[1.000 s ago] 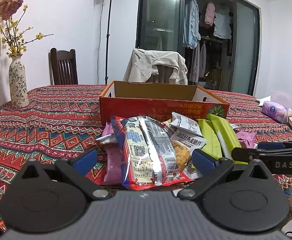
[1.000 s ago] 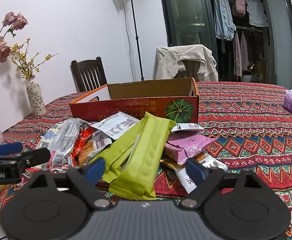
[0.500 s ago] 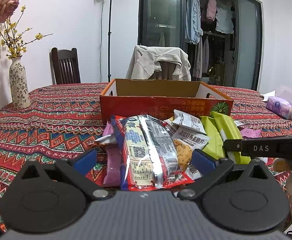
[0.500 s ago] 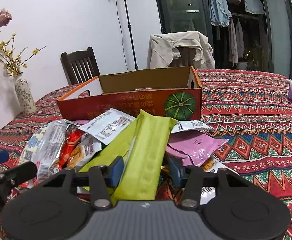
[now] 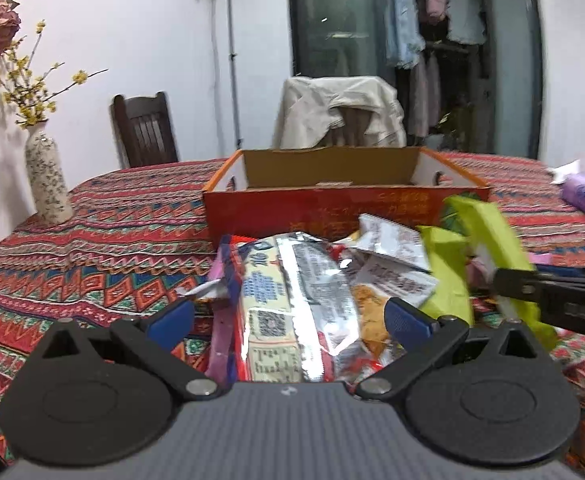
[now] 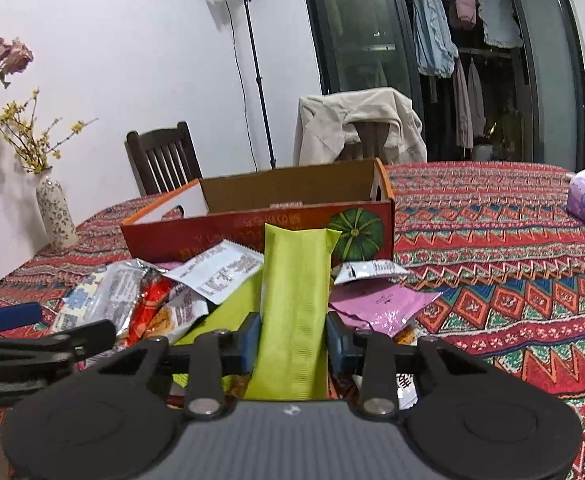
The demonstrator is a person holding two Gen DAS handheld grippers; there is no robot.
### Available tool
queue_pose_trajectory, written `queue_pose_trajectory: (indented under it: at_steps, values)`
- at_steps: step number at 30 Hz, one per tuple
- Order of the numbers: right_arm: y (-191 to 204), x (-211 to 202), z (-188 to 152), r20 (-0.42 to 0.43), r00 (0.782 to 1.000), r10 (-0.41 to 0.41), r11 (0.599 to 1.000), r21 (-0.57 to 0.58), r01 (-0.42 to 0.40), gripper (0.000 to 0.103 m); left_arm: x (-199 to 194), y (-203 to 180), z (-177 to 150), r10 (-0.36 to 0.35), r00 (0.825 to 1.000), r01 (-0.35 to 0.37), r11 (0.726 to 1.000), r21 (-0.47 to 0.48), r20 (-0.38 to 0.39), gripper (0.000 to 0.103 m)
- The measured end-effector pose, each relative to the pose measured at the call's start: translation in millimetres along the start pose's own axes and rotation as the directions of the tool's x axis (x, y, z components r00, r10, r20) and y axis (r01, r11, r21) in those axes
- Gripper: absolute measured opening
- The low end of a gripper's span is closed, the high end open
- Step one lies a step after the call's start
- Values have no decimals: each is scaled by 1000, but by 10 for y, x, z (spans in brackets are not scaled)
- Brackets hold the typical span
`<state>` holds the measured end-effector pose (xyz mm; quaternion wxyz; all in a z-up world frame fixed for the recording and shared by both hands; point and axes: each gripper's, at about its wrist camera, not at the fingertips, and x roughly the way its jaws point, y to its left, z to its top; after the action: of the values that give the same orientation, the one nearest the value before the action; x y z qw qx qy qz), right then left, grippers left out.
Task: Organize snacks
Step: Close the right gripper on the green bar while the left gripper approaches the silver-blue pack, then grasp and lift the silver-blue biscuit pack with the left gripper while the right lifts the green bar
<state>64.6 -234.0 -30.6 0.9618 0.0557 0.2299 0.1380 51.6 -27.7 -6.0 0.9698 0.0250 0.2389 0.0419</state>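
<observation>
2 grippers: right gripper (image 6: 292, 338) clamped on green packet (image 6: 295, 284), left gripper (image 5: 290, 316) wide open, empty.

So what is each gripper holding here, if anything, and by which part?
The right gripper is shut on the green snack packet, pinching its two long sides near the lower end. The left gripper is open and holds nothing; the snack pile lies between its fingers.

Matt green wrapper (image 6: 294, 304), glossy crinkled foil packet (image 5: 288, 300), plain cardboard box (image 6: 292, 192), woven patterned tablecloth (image 6: 492, 248).
</observation>
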Motion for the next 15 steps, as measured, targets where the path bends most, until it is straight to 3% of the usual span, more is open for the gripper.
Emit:
queue_pose_trajectory:
  at_steps: [5,15]
  values:
    - [11,-61,-10,16,1000,10,1000,-6,-10,34,102,-14,62,39,999,-39,999,-12,-8,101]
    - [18,-75,-47,6,1000,21,1000,-2,-21,34,202,-76,68,18,999,-19,999,-27,-43,64]
